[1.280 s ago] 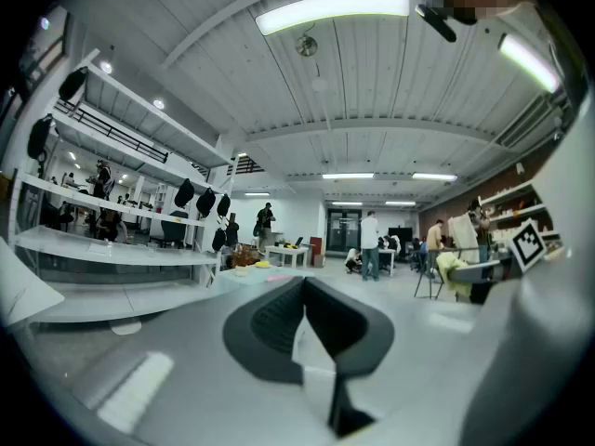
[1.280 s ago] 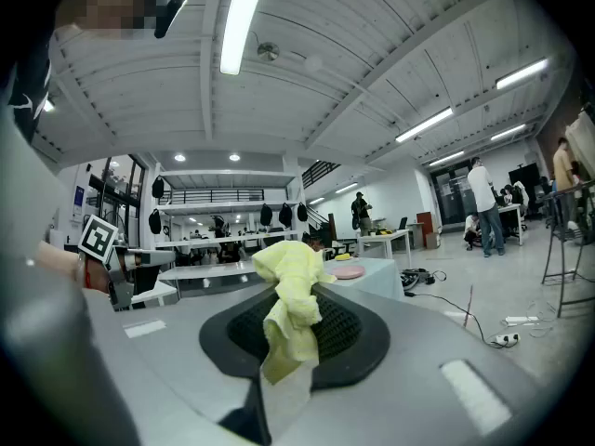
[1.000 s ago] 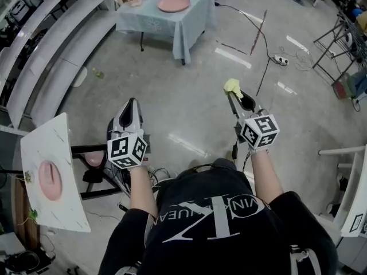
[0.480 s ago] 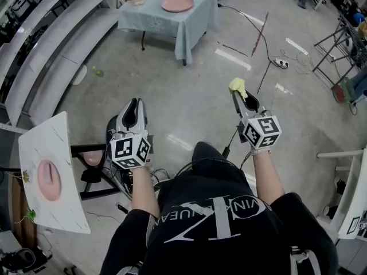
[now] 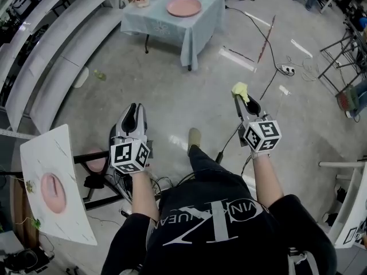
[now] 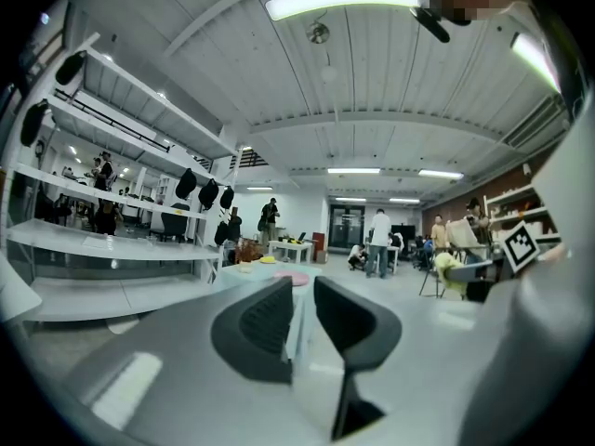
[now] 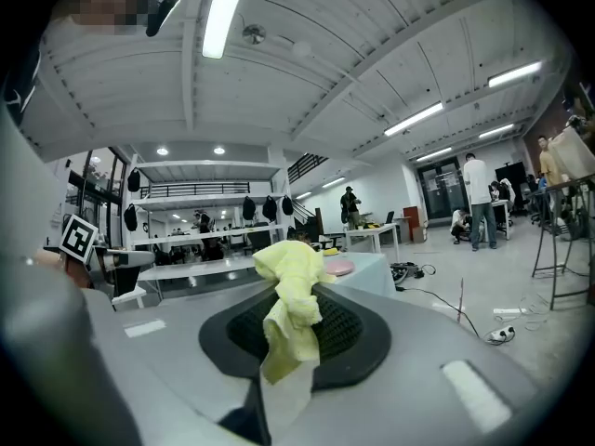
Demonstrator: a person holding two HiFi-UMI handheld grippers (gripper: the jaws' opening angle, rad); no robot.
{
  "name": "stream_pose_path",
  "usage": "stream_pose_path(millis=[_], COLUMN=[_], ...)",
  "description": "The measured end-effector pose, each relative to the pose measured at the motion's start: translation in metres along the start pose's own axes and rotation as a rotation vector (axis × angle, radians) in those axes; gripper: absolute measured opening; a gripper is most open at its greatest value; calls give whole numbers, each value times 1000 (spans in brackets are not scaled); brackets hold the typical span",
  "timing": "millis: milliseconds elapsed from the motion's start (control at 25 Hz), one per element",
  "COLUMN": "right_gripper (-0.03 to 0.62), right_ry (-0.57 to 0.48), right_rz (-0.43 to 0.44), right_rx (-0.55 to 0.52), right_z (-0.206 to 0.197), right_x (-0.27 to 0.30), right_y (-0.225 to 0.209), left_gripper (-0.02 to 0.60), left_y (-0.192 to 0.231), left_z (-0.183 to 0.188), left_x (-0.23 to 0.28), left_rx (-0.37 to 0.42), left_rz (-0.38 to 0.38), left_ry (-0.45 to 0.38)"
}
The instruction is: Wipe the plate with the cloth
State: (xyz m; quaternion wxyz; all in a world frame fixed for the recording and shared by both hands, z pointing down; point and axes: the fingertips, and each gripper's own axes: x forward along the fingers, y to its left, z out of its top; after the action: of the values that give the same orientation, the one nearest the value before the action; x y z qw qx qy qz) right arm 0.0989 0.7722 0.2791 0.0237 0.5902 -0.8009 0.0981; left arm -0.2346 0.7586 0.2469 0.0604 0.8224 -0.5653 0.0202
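Note:
A pink plate (image 5: 184, 7) lies on a small table with a pale blue cloth (image 5: 198, 30), far ahead across the concrete floor. The plate (image 6: 293, 278) also shows small in the left gripper view, and beyond the jaws in the right gripper view (image 7: 339, 268). My right gripper (image 5: 238, 96) is shut on a crumpled yellow cloth (image 5: 239, 89), which bulges above the jaws (image 7: 288, 300). My left gripper (image 5: 133, 113) is held out level with it, its jaws a narrow gap apart with nothing between them (image 6: 302, 319). Both grippers are well short of the table.
Long white benches (image 5: 51, 44) run along the left. A white board with a pink shape (image 5: 54, 185) and a black stand (image 5: 109, 179) are close at my left. Cables (image 5: 261, 36) and a power strip (image 5: 287, 70) lie on the floor, with metal racks (image 5: 344, 50) at right.
The table and plate have come nearer in the head view, and a foot has stepped forward between the grippers. Both grippers keep their pose; the cloth stays held.

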Motion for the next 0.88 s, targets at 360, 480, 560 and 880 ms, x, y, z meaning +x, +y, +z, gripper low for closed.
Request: stream_pose_path(millis=[360,480,560,880], right_gripper=[80,80,80,80], right_ry=[2,2,4,16], right_rz=[1,-1,0,-7], right_rx=[18,19,20,26], right_z=[29,38,43,50], right_x=[108,140,161,231], right_y=[-27,-38,-44,-69], left_gripper=[0,0,0,0], left_y=[47,56,62,86], left_z=[32,41,44,48], left_x=[109,142,163,236], left_rx=[-12,-6,-2,-7], left_rz=[6,-4,-9,-20], left_ry=[-3,-3,-1,12])
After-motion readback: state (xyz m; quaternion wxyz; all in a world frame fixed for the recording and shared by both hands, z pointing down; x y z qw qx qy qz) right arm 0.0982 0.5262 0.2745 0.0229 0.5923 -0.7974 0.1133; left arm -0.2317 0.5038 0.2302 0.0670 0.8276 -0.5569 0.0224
